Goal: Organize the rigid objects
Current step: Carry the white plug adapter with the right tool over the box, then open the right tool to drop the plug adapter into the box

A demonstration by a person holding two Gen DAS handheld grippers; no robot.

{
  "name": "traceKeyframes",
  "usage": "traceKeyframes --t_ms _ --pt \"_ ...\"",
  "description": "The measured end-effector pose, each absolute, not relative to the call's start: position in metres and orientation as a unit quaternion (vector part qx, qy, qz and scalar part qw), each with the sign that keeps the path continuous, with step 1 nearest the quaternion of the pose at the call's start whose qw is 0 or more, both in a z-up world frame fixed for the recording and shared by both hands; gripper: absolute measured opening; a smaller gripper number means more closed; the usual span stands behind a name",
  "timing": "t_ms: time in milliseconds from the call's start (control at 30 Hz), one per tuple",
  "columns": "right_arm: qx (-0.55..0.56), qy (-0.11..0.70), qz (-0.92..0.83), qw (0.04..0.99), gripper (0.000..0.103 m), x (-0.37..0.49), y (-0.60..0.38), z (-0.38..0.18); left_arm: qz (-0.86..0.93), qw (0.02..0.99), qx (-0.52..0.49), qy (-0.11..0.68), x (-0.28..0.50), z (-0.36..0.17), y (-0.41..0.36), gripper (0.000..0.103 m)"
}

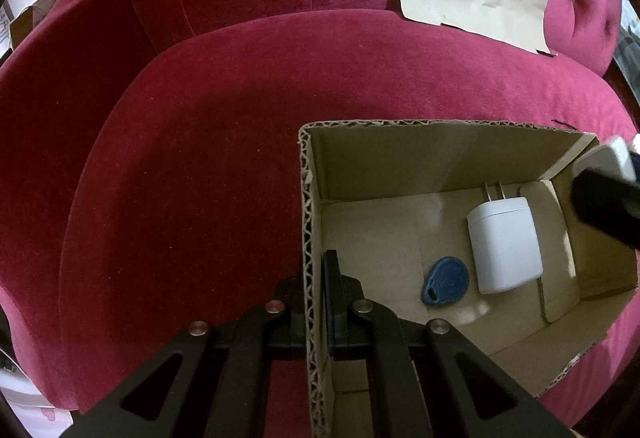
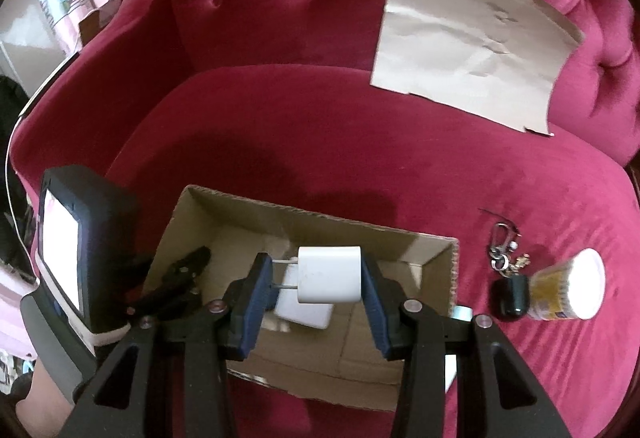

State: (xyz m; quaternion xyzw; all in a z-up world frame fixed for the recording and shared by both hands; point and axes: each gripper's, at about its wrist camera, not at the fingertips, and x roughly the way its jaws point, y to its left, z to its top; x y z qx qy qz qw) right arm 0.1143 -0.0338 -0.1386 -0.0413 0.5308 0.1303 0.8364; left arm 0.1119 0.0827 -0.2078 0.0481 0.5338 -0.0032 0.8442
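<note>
An open cardboard box (image 1: 360, 166) (image 2: 436, 258) sits on the red velvet chair seat. In the left wrist view a white charger (image 1: 504, 244) and a blue key fob (image 1: 446, 281) lie on its floor. My left gripper (image 1: 316, 302) is shut on the box's left wall. My right gripper (image 2: 318, 274) is shut on a second white charger (image 2: 330, 274), prongs pointing left, held above the box over the first charger (image 2: 306, 312). The right gripper also shows at the right edge of the left wrist view (image 1: 604, 194).
On the seat right of the box lie a key ring with carabiner (image 2: 502, 246), a black fob (image 2: 512, 296) and a yellow-labelled jar with a white lid (image 2: 568, 288). A crumpled paper sheet (image 2: 468, 42) leans against the chair back.
</note>
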Motion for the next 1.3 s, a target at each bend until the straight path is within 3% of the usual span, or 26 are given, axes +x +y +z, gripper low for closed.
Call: traceKeyframes --t_ms 1100,1300 --pt "-0.038 0.556 0.177 0.812 0.048 0.125 -0.014 -0.171 -0.005 0.845 0.047 0.533 0.112 -0.207 0.083 0.004" --pt "-0.042 0.552 0.167 0.816 0.057 0.126 -0.018 -0.168 -0.005 0.845 0.047 0.533 0.112 -0.208 0.082 0.004"
